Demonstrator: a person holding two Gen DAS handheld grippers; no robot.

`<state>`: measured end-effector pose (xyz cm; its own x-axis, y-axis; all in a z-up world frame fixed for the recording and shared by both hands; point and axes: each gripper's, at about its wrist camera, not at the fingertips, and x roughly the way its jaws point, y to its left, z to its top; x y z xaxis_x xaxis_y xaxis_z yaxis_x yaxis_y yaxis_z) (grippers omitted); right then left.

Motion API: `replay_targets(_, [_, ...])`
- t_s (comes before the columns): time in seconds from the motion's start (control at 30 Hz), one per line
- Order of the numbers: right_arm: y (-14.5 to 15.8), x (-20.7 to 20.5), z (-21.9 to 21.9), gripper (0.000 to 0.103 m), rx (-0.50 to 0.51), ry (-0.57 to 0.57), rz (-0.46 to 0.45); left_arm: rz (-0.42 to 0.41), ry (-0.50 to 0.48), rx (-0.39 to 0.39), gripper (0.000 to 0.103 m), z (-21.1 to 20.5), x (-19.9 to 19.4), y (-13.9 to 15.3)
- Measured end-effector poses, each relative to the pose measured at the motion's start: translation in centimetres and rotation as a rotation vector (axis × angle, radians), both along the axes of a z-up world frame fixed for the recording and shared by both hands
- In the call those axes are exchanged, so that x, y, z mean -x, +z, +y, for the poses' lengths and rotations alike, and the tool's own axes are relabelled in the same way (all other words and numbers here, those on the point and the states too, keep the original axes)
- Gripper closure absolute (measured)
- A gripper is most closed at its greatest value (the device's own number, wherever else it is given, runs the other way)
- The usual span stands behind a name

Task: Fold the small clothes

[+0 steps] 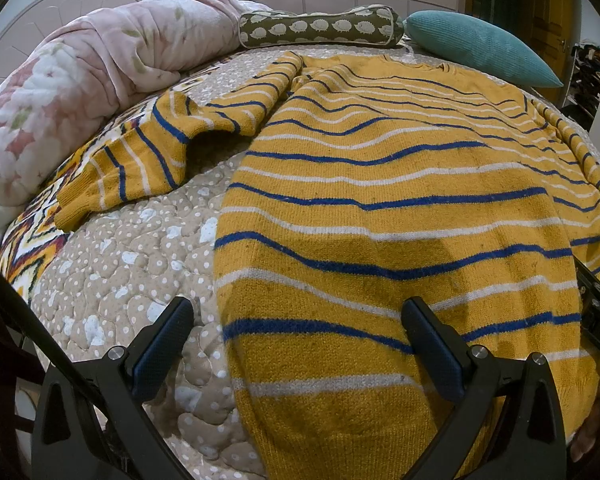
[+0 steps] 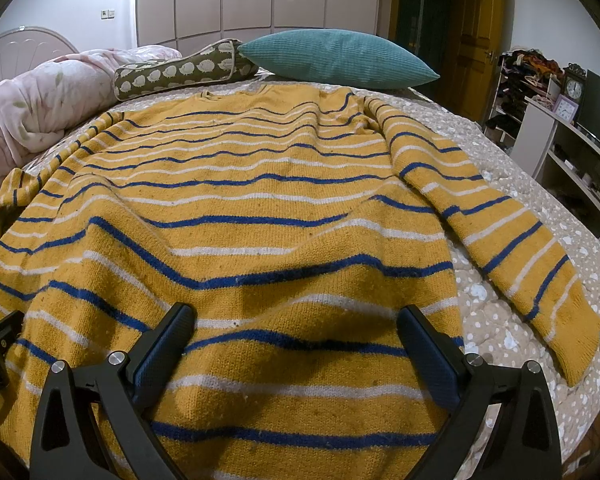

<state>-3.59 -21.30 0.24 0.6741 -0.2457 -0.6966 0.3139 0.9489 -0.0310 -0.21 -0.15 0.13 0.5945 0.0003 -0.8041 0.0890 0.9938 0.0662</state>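
A mustard-yellow knit sweater with blue and white stripes (image 1: 400, 208) lies spread flat on the bed, neck at the far end. It also fills the right wrist view (image 2: 240, 208). Its left sleeve (image 1: 148, 152) lies crumpled out to the left; its right sleeve (image 2: 512, 240) runs down the right side. My left gripper (image 1: 296, 320) is open over the sweater's near left edge, one finger over the bedspread. My right gripper (image 2: 296, 320) is open just above the sweater's near right part. Neither holds anything.
A beige dotted quilted bedspread (image 1: 140, 272) covers the bed. A pink floral duvet (image 1: 80, 80) is bunched at the far left. A hedgehog-print bolster (image 1: 320, 28) and a teal pillow (image 2: 336, 60) lie beyond the collar. White shelves (image 2: 572, 152) stand right of the bed.
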Motion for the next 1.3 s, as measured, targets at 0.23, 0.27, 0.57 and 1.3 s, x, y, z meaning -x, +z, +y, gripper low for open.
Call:
replay_targets(0.23, [-0.1,0.0,0.0,0.001,0.0,0.0,0.001,0.019,-0.001,0.003,0.0,0.1,-0.6,0.1])
replay_targets(0.27, [-0.1,-0.1,-0.1,0.001,-0.003,0.0,0.004,0.026,-0.002,0.003,0.0,0.1,-0.7,0.1])
replay_targets(0.57, [-0.1,-0.2,-0.5,0.001,-0.007,0.001,0.013,0.005,-0.006,0.019,0.0,0.1,-0.7,0.1])
replay_targets(1.3, [-0.3,0.0,0.1,0.001,0.03,-0.011,-0.016,0.035,0.166,0.127,0.021,17.2,-5.7,5.3])
